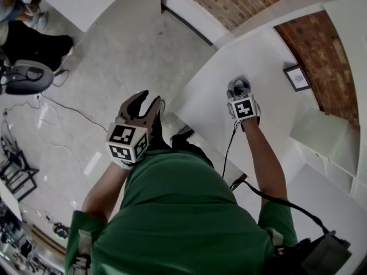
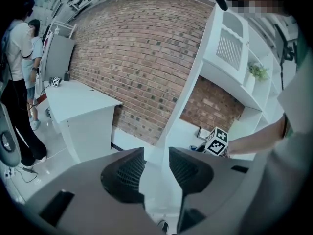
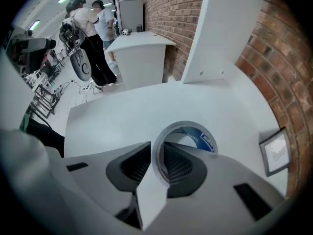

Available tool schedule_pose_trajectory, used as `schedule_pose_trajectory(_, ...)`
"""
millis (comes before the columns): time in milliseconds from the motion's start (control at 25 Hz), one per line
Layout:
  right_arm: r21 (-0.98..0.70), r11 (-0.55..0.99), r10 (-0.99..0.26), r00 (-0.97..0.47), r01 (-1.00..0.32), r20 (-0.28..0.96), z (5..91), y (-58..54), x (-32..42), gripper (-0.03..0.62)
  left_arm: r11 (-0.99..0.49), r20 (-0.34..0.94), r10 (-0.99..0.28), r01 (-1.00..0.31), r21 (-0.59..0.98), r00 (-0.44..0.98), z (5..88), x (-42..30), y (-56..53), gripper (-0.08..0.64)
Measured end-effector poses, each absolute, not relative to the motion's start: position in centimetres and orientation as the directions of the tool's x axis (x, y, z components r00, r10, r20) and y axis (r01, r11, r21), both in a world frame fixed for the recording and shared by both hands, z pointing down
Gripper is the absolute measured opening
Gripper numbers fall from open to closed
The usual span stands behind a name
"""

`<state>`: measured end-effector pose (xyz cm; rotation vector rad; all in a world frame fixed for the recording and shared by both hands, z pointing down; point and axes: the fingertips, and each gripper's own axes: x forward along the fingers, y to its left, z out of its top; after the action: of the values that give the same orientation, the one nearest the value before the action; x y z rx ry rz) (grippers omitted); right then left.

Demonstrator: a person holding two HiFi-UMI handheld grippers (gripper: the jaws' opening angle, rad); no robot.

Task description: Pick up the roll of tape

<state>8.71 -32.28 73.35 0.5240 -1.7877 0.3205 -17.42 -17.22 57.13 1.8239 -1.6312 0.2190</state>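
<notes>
The roll of tape (image 3: 188, 127), a grey ring with a blue inner label, lies flat on the white table (image 3: 127, 116). My right gripper (image 3: 157, 150) points steeply down over it. One jaw stands inside the ring and the other outside, with the ring's wall pinched between the pads. From the head view the tape (image 1: 245, 84) peeks out beyond the right gripper (image 1: 237, 90). My left gripper (image 1: 143, 104) hangs off the table's left side above the floor, open and holding nothing. In its own view the left gripper (image 2: 156, 154) looks toward the brick wall.
A small framed picture (image 1: 297, 77) leans against the brick wall at the table's far right. A white shelf unit (image 1: 338, 153) stands to the right. Cables trail on the floor (image 1: 69, 110) at left. People stand by a white counter (image 3: 139, 50) further off.
</notes>
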Motion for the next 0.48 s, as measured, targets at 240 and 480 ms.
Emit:
schedule_pose_trajectory(240, -0.048, 0.828, -0.172, -0.336, -0.558, 0.926, 72.2, -31.7, 8.4, 0.064, -0.027, 0.524, -0.82, -0.929, 0.368, 0.231, 56.5, -16.5, -17.8, 0.167)
schedule_pose_trajectory(480, -0.129, 0.772, -0.235, -0.468, -0.622, 0.852, 68.8, -30.6, 7.2, 0.064, -0.083, 0.513, -0.813, -0.928, 0.363, 0.274, 55.5, -15.3, -18.2, 0.167)
